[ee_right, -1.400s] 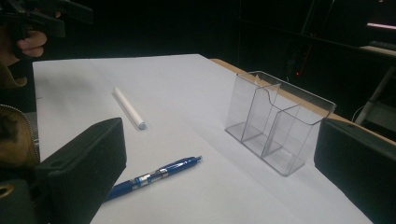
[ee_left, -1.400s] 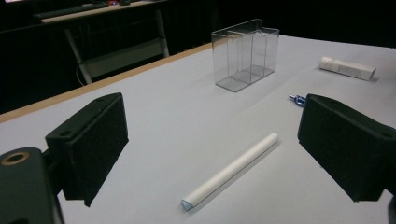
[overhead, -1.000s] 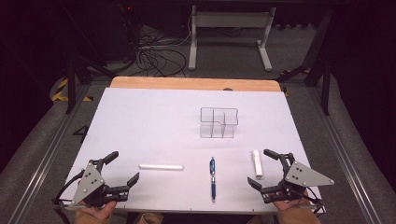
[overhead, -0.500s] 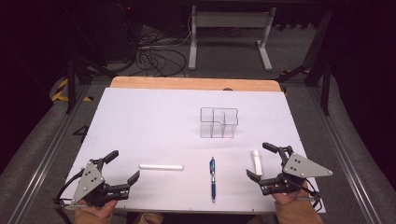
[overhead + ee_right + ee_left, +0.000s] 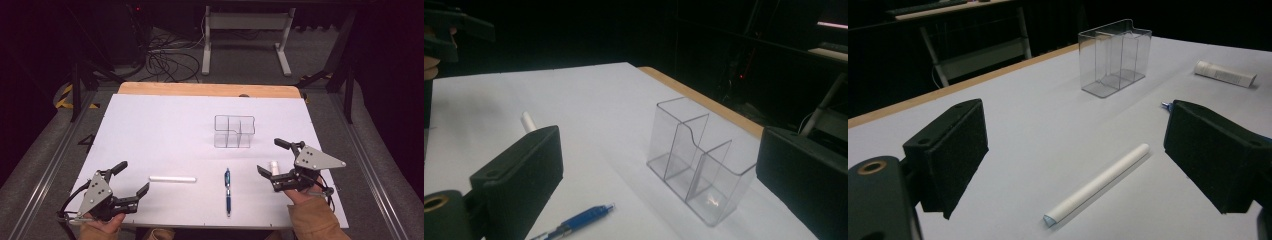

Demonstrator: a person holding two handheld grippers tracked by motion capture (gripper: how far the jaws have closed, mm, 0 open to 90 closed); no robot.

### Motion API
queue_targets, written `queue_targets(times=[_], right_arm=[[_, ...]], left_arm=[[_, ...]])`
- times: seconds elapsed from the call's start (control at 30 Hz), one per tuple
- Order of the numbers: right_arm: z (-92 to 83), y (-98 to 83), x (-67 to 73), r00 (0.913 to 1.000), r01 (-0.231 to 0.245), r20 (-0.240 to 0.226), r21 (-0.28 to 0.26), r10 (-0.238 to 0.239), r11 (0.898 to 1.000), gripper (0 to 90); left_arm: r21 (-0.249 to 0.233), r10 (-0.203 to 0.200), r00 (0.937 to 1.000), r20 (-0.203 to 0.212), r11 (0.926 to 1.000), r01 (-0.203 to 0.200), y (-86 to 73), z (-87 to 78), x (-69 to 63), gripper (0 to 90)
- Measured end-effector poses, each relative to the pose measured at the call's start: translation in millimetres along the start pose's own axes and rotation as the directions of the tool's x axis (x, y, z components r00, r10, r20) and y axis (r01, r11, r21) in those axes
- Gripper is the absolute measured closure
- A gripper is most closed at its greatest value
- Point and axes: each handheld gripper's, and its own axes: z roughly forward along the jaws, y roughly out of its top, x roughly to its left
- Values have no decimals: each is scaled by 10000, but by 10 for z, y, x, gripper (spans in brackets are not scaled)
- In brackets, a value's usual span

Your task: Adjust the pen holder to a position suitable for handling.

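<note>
White tube (image 5: 273, 166) between the spread fingers of the right gripper (image 5: 279, 161), lying free on the table (image 5: 165, 130).

The tube is seen near the table's right front, flanked by the right gripper's released fingers and not clasped; whether it is touched cannot be told. That gripper is held low over the table, pointed left and away from the person, with a hand (image 5: 300, 196) behind it. A blue pen (image 5: 228, 191) lies just left of it, and a clear compartmented holder (image 5: 234, 131) stands beyond. A white stick (image 5: 172, 178) rests before the left gripper (image 5: 133, 179), whose fingers are likewise released and empty, angled rightward at the front left corner.
</note>
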Motion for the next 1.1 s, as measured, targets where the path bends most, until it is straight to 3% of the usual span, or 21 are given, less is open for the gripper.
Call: queue_targets(times=[0.27, 0.4, 0.6, 0.67, 0.7, 0.93, 1.1], right_arm=[[23, 11, -35, 9999, -137, 58, 122, 136, 9998, 81], [-12, 171, -23, 9993, 300, 162, 1363, -325, 9902, 101], [-11, 282, -63, 9992, 389, -5, 1506, -393, 9878, 109], [21, 293, -97, 9994, 317, -177, 1756, -290, 9840, 121], [63, 300, -119, 9992, 367, -204, 2107, -331, 9769, 122], [195, 368, -203, 9982, 480, -457, 2390, -382, 9698, 155], [325, 424, -258, 9967, 655, -651, 2828, -490, 9569, 187]], left_arm=[[62, -13, 10000, 31, 10000, 13, -14, 20, 3, 118], [11, 5, 10000, 32, 10000, -5, -8, 8, -1, 119], [11, 16, 10000, 76, 10000, -16, -1, 17, 11, 119], [62, 30, 10000, 77, 10000, -30, -1, 24, 17, 122], [74, 3, 10000, 93, 10000, -4, -3, 29, 17, 122], [105, 22, 9999, 131, 9999, -24, -4, 35, 17, 125], [161, 81, 9999, 147, 9998, -83, -7, 40, 18, 129]])
